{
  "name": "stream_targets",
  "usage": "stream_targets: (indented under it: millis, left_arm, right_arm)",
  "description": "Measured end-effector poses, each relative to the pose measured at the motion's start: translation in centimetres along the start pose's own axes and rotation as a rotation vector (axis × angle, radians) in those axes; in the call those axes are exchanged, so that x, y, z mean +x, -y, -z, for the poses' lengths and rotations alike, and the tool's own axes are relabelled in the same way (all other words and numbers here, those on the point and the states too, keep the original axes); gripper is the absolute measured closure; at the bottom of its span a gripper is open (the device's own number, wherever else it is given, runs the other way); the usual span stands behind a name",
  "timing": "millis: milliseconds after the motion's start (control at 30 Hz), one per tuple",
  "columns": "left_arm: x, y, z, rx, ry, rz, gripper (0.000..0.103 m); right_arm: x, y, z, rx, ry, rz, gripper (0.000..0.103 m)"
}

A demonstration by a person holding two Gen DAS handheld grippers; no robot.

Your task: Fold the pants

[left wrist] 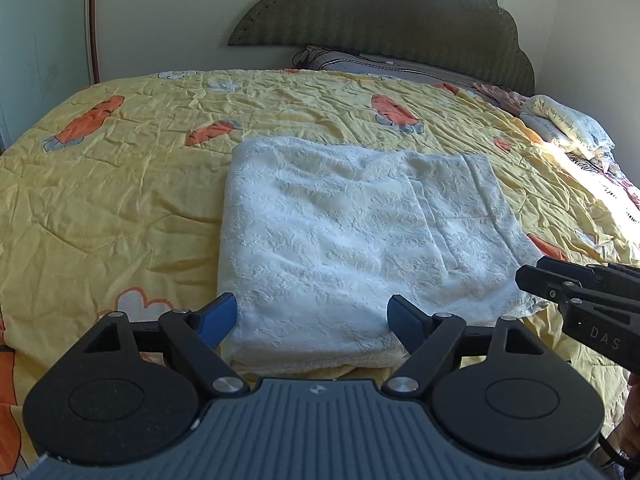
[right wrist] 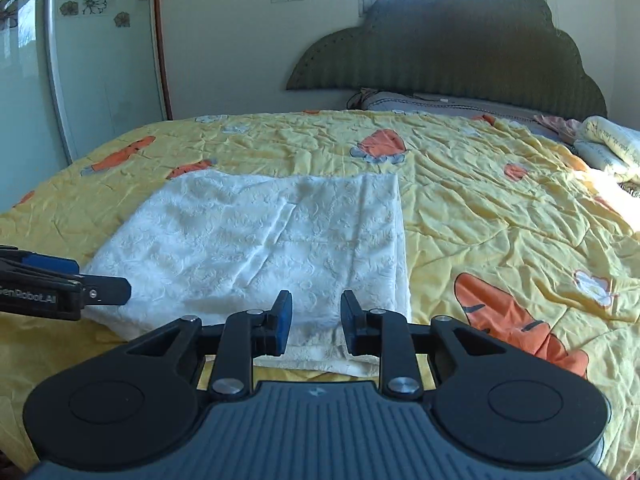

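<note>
White textured pants lie folded into a rectangle on the yellow carrot-print quilt. My left gripper is open wide, its blue pads either side of the near left edge of the pants, holding nothing. My right gripper is open with a narrower gap, just above the near right corner of the pants, holding nothing. The right gripper also shows at the right edge of the left wrist view, and the left gripper shows at the left edge of the right wrist view.
A dark green headboard stands against the far wall. Pillows and folded bedding lie at the far right of the bed. A glass wardrobe door is at the left.
</note>
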State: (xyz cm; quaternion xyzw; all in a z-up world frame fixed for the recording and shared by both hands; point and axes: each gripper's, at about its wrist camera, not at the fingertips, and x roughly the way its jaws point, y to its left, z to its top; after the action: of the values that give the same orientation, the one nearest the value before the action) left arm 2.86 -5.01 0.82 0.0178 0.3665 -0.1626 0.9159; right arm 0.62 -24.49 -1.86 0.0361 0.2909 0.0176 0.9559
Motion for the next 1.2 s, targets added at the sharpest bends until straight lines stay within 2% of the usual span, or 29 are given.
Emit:
stream_targets:
  millis: [133, 300, 333, 367, 400, 500, 633, 700, 867, 933, 967, 1000, 1033, 1067, 1100, 1133, 1200]
  left_arm:
    - [-0.4, 0.4, 0.0, 0.016, 0.000, -0.011, 0.018]
    - [-0.4, -0.3, -1.0, 0.052, 0.034, -0.022, 0.017]
    - [0.0, -1.1, -1.5, 0.044, 0.043, -0.001, 0.016]
    - [0.3, -2.0, -2.0, 0.026, 0.048, 0.025, 0.015]
    - [0.9, -3.2, -2.7, -0.003, 0.042, 0.063, 0.015]
    - [3.1, -6.5, -4.4, -0.086, -0.016, 0.165, 0.015]
    - [6.5, -9.9, -5.7, -0.175, -0.101, 0.272, 0.015]
    - [7.8, -10.7, -6.0, -0.194, -0.129, 0.322, 0.015]
    - [10.6, -11.0, -6.1, -0.213, -0.204, 0.456, 0.015]
    - [11.3, -10.9, -6.2, -0.231, -0.192, 0.486, 0.016]
    - [11.6, -10.8, -6.3, -0.235, -0.185, 0.494, 0.016]
    - [11.8, -10.7, -6.3, -0.244, -0.177, 0.494, 0.020]
    - [11.8, -10.5, -6.4, -0.249, -0.170, 0.489, 0.025]
    - [11.8, -10.2, -6.4, -0.238, -0.168, 0.484, 0.043]
    - [11.7, -9.9, -6.4, -0.213, -0.163, 0.452, 0.058]
    - [11.3, -9.4, -6.5, -0.170, -0.145, 0.397, 0.068]
    - [10.2, -9.1, -6.3, -0.138, -0.091, 0.365, 0.089]
  right_arm:
    - [1.3, 0.3, 0.8, -0.018, -0.050, 0.037, 0.075]
    - [0.4, 2.6, -0.6, 0.079, 0.002, -0.025, 0.070]
    - [0.5, 3.4, -1.1, 0.093, 0.012, -0.037, 0.058]
    - [0.8, 4.3, -1.4, 0.106, 0.024, -0.050, 0.038]
    - [1.4, 5.6, -1.8, 0.124, 0.030, -0.061, 0.032]
    - [4.0, 9.4, -2.6, 0.226, -0.015, -0.117, 0.031]
    - [8.1, 13.6, -2.2, 0.409, -0.112, -0.317, 0.030]
    - [9.9, 14.5, -1.8, 0.470, -0.157, -0.388, 0.030]
    - [12.9, 15.0, -1.7, 0.500, -0.209, -0.565, 0.030]
    - [13.9, 15.1, -1.9, 0.522, -0.210, -0.600, 0.031]
    - [14.4, 15.1, -2.0, 0.539, -0.209, -0.609, 0.036]
    - [14.9, 15.0, -2.1, 0.557, -0.211, -0.597, 0.042]
    - [15.4, 14.9, -2.2, 0.564, -0.218, -0.582, 0.057]
    - [15.6, 14.7, -2.2, 0.561, -0.222, -0.574, 0.066]
    - [15.4, 14.2, -2.4, 0.540, -0.216, -0.557, 0.069]
    - [14.9, 13.7, -2.6, 0.508, -0.206, -0.537, 0.072]
    - [13.4, 13.0, -3.2, 0.461, -0.174, -0.517, 0.078]
